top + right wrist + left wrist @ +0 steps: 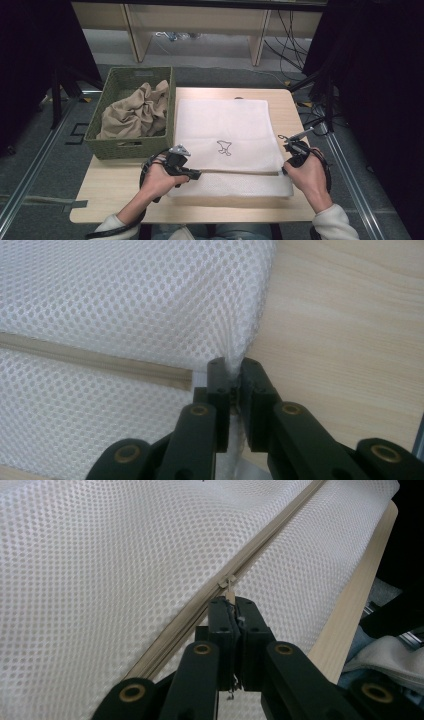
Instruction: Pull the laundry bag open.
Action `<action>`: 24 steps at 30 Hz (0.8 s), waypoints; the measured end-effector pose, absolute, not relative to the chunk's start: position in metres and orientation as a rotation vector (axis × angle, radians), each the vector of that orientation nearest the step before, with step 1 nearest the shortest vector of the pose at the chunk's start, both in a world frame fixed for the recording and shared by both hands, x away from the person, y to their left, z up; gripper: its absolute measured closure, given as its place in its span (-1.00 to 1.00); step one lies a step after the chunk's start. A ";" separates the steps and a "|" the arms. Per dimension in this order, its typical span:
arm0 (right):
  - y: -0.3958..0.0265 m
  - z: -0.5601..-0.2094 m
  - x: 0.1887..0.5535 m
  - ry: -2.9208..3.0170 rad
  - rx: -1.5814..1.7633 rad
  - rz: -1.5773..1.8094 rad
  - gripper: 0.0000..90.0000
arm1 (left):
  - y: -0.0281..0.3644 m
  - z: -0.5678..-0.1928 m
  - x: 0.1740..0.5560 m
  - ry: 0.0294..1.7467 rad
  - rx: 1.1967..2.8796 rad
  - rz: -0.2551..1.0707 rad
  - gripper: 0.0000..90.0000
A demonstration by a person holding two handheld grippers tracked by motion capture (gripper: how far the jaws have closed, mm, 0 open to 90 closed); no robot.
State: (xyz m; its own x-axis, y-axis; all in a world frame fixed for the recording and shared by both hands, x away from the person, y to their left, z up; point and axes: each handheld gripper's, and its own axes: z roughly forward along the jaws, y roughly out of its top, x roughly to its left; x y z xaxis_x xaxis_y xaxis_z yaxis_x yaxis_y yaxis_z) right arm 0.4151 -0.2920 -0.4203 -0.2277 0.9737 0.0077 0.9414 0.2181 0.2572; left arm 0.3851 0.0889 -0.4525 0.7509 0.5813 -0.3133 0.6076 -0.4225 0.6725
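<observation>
Left gripper view puts your left gripper (231,611) right at the zipper pull (229,586), jaws pressed together on its tab, with the beige zipper (270,540) running away across the white mesh bag (100,570). Your right gripper (231,372) is clamped on the bag's mesh at its edge, just past the zipper's end stop, beside the bare table (345,325).

From above, the bag lies flat on the table's near half, its zipper parallel to the near edge; your left gripper (192,173) sits at the zipper's left end, your right gripper (286,170) at the right. I judge the grips set and the slide itself yet to run.

Farther off, at the far-left corner, the green basket (100,145) holds crumpled tan cloth (135,112), not yet bagged.
</observation>
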 end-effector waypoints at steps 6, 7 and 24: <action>-0.291 -0.420 0.415 2.328 1.852 0.311 0.88 | 0.092 -0.452 0.385 0.900 2.124 -0.032 0.92; -0.291 -0.420 0.415 2.326 1.857 0.311 0.88 | 0.093 -0.452 0.385 0.897 2.131 -0.023 0.92; -0.294 -0.419 0.416 2.309 1.868 0.303 0.88 | 0.112 -0.451 0.383 0.940 2.115 -0.009 0.92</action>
